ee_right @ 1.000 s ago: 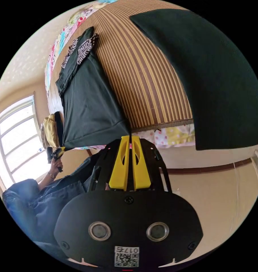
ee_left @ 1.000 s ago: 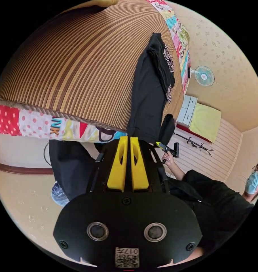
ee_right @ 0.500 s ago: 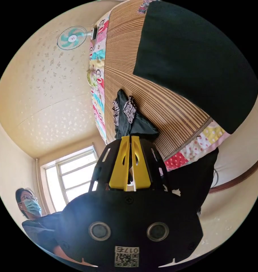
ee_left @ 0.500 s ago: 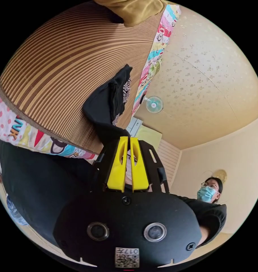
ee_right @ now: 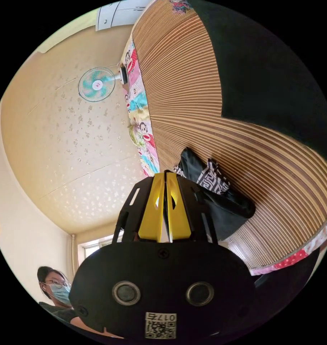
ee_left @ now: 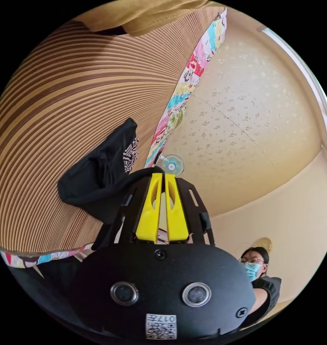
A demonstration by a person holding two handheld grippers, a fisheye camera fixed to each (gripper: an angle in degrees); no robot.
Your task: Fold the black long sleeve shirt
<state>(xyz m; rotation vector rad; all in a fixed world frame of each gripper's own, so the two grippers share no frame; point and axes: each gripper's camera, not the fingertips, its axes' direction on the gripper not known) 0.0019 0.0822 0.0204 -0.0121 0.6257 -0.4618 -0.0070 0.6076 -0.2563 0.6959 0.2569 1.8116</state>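
Left hand-held gripper (ee_left: 160, 175): yellow jaws together, pinching black shirt edge at tips.
Right hand-held gripper (ee_right: 166, 174): jaws together too, black fabric caught between them.
Black long sleeve shirt (ee_left: 98, 172): on striped mat (ee_left: 63, 107) of bed, bunched into short doubled-over bundle w/ patterned cuffs (ee_right: 213, 179) showing; 1 s ago it was stretched long & flat off the mat edge, so held end has been carried over onto the rest.
Both views: now tilted up vs earlier, more ceiling, fan (ee_right: 97, 84) on wall.
Other: dark garment (ee_right: 278, 82) lying on mat, apart from shirt; person (ee_left: 258, 267) in mask at edge.
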